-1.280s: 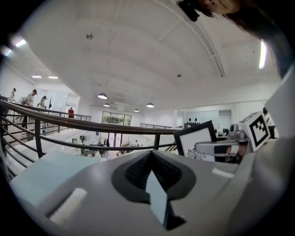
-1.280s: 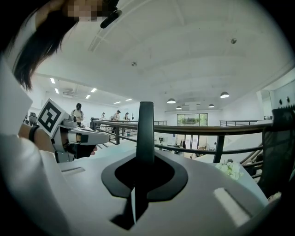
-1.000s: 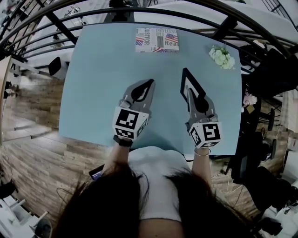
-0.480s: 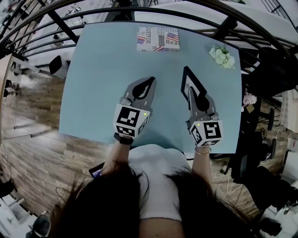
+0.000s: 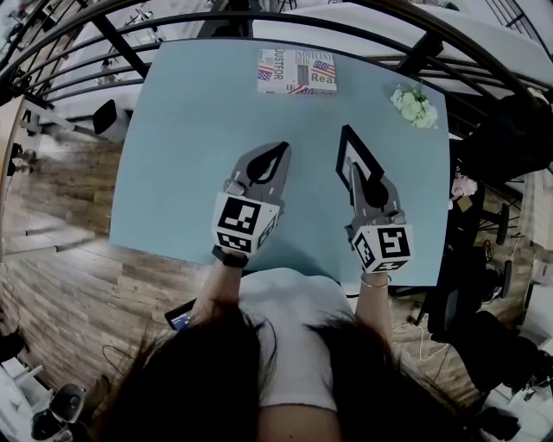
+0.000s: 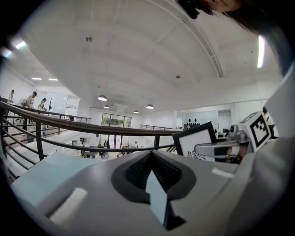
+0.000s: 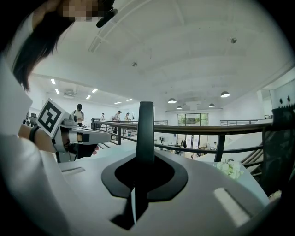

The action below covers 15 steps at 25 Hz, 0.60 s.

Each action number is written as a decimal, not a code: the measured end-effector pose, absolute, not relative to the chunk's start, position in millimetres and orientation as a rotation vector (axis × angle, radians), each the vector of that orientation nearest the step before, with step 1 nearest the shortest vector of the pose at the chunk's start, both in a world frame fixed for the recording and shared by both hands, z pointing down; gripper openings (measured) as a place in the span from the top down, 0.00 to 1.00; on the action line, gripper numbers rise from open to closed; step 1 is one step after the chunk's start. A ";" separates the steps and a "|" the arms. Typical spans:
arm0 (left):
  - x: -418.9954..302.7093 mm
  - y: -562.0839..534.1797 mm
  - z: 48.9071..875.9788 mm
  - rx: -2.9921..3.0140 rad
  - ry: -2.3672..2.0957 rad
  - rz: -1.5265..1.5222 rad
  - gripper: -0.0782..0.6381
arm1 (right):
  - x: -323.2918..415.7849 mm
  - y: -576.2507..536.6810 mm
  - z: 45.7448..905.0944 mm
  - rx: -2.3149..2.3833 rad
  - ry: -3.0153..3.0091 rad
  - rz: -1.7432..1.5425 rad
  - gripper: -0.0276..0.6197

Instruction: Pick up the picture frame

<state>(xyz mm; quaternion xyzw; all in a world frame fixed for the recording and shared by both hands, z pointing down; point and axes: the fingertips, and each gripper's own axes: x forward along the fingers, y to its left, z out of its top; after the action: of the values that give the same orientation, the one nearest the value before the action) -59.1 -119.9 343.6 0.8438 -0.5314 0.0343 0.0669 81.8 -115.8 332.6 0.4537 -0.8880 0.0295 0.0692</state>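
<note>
My right gripper (image 5: 356, 173) is shut on the black picture frame (image 5: 348, 141), which hangs a little above the right half of the light blue table (image 5: 186, 129). The left gripper view shows the frame's white picture (image 6: 199, 140) with the right jaws clamped across its lower edge. In the right gripper view the frame is edge-on, a black upright bar (image 7: 146, 129) rising from between the jaws of my right gripper (image 7: 145, 159). My left gripper (image 5: 278, 154) hovers to the frame's left with its jaws together and nothing in them; its own view shows the left gripper (image 6: 150, 154) the same way.
A printed box with a flag design (image 5: 296, 72) lies at the table's far edge. White flowers (image 5: 412, 105) sit at the far right corner. A dark metal railing (image 5: 259, 22) curves behind the table. Wooden floor (image 5: 60, 285) lies to the left.
</note>
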 end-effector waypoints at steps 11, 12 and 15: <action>-61.8 -117.7 347.5 2.532 -1.600 0.106 0.81 | 82.6 -114.1 335.7 1.370 -2.672 0.118 0.94; -62.1 -117.3 347.6 2.532 -1.601 0.106 0.81 | 82.4 -113.7 335.7 1.370 -2.672 0.119 0.94; -62.7 -116.2 348.6 2.529 -1.601 0.107 0.81 | 82.2 -113.0 336.1 1.370 -2.673 0.124 0.94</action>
<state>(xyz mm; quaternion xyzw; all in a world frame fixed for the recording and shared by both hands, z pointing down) -62.7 -116.2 348.6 0.8420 -0.5333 0.0355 0.0733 82.2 -113.0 336.1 0.4547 -0.8871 0.0410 0.0677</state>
